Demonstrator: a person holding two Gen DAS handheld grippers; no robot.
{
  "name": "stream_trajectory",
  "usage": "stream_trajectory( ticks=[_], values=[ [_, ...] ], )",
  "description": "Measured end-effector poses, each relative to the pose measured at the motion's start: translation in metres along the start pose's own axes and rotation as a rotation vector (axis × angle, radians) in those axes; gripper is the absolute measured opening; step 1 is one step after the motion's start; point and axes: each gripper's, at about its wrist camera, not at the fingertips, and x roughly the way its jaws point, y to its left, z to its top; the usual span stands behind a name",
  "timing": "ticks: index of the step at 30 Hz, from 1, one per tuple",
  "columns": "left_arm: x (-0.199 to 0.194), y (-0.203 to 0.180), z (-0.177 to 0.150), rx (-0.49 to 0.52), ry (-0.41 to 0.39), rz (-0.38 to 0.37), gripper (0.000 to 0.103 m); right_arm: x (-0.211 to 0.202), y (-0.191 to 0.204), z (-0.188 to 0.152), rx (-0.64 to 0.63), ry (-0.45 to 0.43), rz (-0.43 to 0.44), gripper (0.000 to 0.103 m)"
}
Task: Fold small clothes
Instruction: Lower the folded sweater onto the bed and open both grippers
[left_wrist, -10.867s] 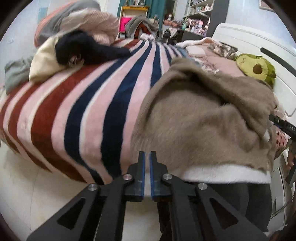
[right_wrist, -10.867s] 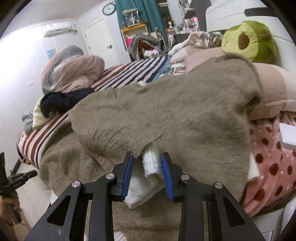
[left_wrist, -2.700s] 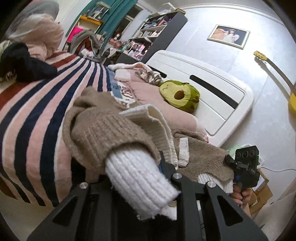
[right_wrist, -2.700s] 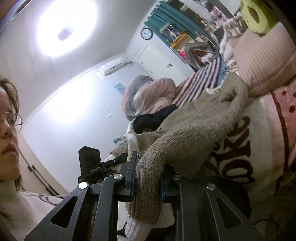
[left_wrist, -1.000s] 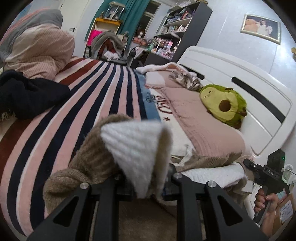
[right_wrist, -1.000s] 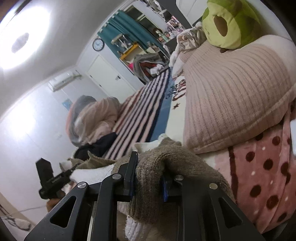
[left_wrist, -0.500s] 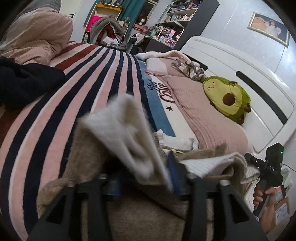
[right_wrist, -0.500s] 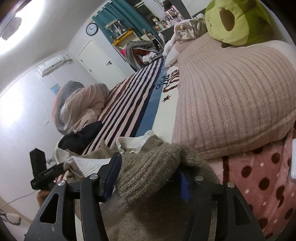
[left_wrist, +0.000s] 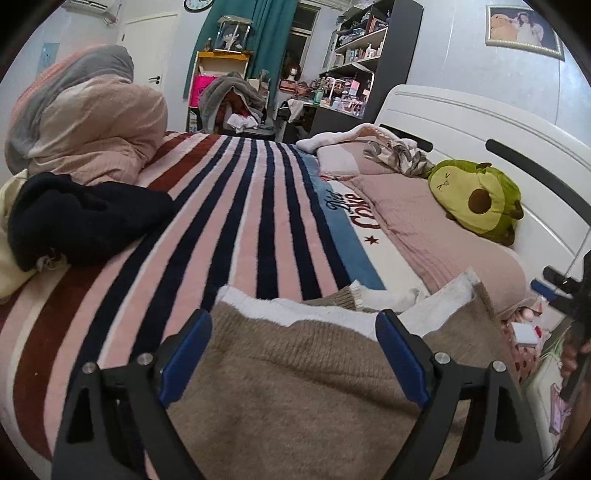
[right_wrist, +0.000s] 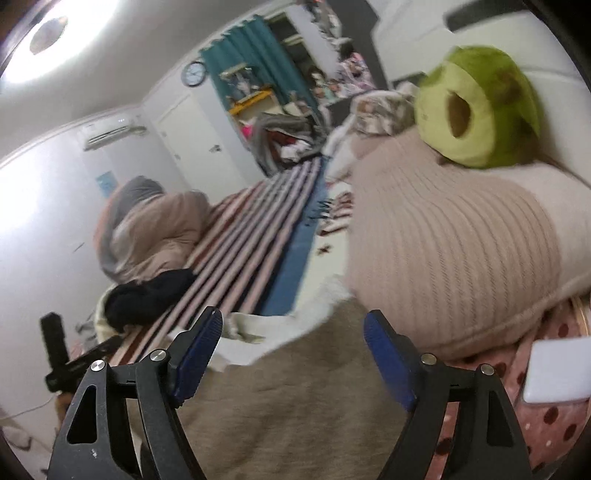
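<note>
A small brown knit sweater (left_wrist: 295, 376) with white trim lies folded over on the near edge of the striped bed. Its white hem band (left_wrist: 280, 308) faces away from me. My left gripper (left_wrist: 293, 332) is open and empty, its blue-padded jaws spread wide just above the sweater. The sweater also shows in the right wrist view (right_wrist: 295, 387), blurred. My right gripper (right_wrist: 293, 328) is open and empty above it. The other hand-held gripper shows at the right edge of the left view and the left edge of the right view.
The striped blanket (left_wrist: 229, 221) covers the bed. A black garment (left_wrist: 81, 218) and a bundled duvet (left_wrist: 92, 122) lie at the far left. A pink pillow (right_wrist: 450, 266) and a green avocado plush (left_wrist: 476, 201) lie right, by the white headboard (left_wrist: 480, 125).
Both grippers have let go of the sweater and opened wide. The lifted sleeve cuffs have dropped, and the sweater now lies flat on the bed.
</note>
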Motion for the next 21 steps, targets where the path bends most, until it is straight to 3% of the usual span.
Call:
stream_trajectory(
  ticks=[4,8,12,15,18,20,21],
  values=[
    [-0.009,0.007,-0.01,-0.012,0.006,0.019,0.091,0.015,0.047,-0.007,-0.114,0.043,0.077,0.066],
    [-0.015,0.016,-0.02,-0.017,0.009,0.055,0.092,0.056,0.095,-0.027,-0.178,0.17,0.201,0.065],
    [-0.019,0.027,-0.031,-0.04,0.016,0.06,0.092,0.097,0.128,-0.052,-0.234,0.291,0.237,0.066],
    [-0.02,0.034,-0.038,-0.051,0.026,0.062,0.092,0.123,0.144,-0.072,-0.272,0.365,0.213,0.074],
    [-0.023,0.039,-0.044,-0.057,0.029,0.069,0.092,0.142,0.154,-0.086,-0.341,0.391,0.108,0.075],
    [-0.024,0.041,-0.047,-0.06,0.033,0.075,0.092,0.148,0.158,-0.092,-0.387,0.383,0.036,0.065],
    [-0.025,0.042,-0.049,-0.06,0.034,0.078,0.092,0.149,0.157,-0.093,-0.398,0.378,0.004,0.034]
  ],
)
